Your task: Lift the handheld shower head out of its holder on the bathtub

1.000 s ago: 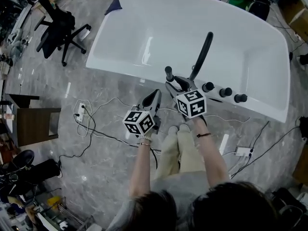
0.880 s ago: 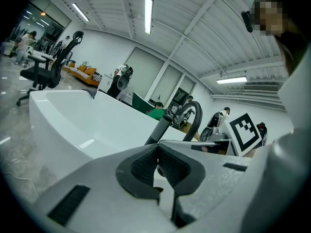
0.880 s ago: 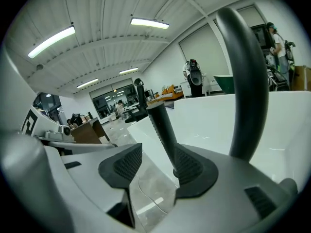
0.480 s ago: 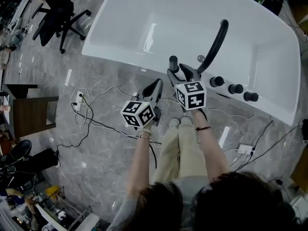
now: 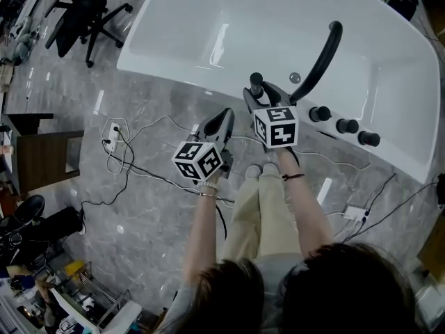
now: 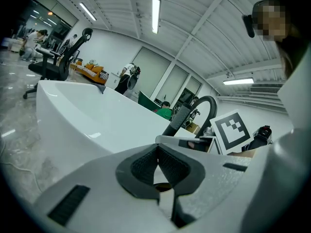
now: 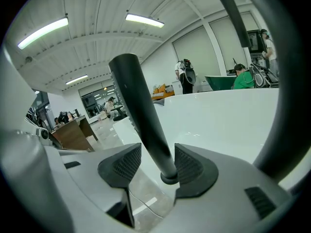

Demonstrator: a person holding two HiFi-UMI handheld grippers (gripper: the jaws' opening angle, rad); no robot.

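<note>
The black handheld shower head stands upright in its holder on the near rim of the white bathtub. My right gripper is open, its jaws on either side of the shower head, which stands nearer the right pad. The left gripper hangs over the floor just short of the tub rim, shut with nothing between its pads. In the left gripper view the shower head rises ahead, with the right gripper's marker cube beside it.
A curved black spout and three black knobs sit on the rim to the right of the shower head. Cables and a power strip lie on the marble floor at the left. A black office chair and a brown desk stand further left.
Both grippers have sunk and moved toward the tub rim. The right gripper's jaws now flank the shower head's handle instead of standing short of it.
</note>
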